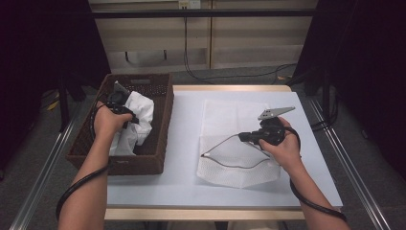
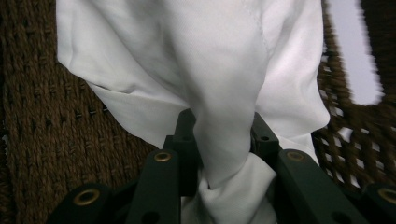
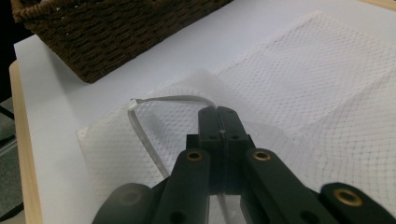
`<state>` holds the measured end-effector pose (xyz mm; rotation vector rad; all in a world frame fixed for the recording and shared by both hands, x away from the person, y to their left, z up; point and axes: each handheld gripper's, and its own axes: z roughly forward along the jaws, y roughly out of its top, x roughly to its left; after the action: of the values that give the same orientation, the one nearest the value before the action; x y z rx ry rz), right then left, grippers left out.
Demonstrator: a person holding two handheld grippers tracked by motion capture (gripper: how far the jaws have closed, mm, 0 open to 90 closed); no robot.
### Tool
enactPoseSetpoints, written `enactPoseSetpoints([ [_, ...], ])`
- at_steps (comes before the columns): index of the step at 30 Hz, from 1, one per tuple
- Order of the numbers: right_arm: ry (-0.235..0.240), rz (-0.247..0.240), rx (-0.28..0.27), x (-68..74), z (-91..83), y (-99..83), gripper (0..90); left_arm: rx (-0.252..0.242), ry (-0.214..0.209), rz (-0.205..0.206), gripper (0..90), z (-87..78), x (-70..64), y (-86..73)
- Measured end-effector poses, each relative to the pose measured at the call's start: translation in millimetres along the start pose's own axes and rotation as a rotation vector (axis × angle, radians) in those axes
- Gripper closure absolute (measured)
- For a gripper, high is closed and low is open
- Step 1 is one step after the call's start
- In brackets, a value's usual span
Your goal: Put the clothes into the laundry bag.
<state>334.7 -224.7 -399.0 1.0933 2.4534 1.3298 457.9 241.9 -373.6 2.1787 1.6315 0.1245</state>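
Pinching white cloth (image 2: 219, 93) inside basket (image 1: 158, 124), left gripper (image 2: 219, 140); right gripper (image 3: 219, 116) clamps mesh bag's (image 3: 327, 84) rim.

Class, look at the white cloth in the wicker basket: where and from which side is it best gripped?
Grip the bunched fold of the white cloth, coming from above through the open top of the basket. The left gripper already pinches that gathered ridge; the woven walls block the sides.

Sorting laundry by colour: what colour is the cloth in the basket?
White cloth, plainest in the left gripper view.

A white-topped table (image 1: 182, 158) carries a wicker basket (image 1: 160, 124) and a mesh bag (image 1: 230, 124).
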Motion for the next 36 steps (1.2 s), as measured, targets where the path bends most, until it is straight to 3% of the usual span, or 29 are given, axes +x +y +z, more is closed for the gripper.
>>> enactPoseSetpoints([
  [4,-0.007,0.015,0.010,-2.6,2.6,-2.9,90.0,-0.014,-0.041,0.044,70.8,-16.7,-8.9,2.7],
  [8,-0.018,0.019,0.012,-5.1,2.4,-3.2,90.0,-0.025,-0.046,0.056,70.8,-27.9,-16.5,6.8],
  [11,-0.034,0.022,0.010,-5.5,-2.6,-0.5,90.0,-0.053,-0.075,0.083,70.8,-42.9,-24.7,11.4],
  [16,-0.038,0.039,0.011,-8.6,-3.5,0.4,90.0,-0.050,-0.099,0.108,70.8,-52.7,-38.7,12.6],
  [20,-0.049,0.047,0.019,-9.7,-1.6,1.5,90.0,-0.032,-0.129,0.175,70.8,-62.9,-52.8,12.8],
  [22,-0.050,0.046,0.022,-9.4,-1.3,1.9,90.0,-0.035,-0.138,0.174,70.8,-64.8,-55.0,12.7],
  [24,-0.054,0.052,0.023,-8.4,-0.3,2.9,90.0,-0.027,-0.149,0.202,70.8,-70.4,-60.3,12.2],
  [27,-0.058,0.053,0.026,-7.5,0.2,4.0,90.0,-0.022,-0.168,0.198,70.8,-73.4,-64.7,11.1],
  [29,-0.063,0.051,0.027,-6.8,0.7,5.7,90.0,-0.006,-0.195,0.225,70.8,-77.2,-69.3,9.6],
  [36,-0.066,0.046,0.035,-3.5,2.4,8.6,90.0,-0.003,-0.224,0.259,70.9,-86.1,-81.1,6.7],
])
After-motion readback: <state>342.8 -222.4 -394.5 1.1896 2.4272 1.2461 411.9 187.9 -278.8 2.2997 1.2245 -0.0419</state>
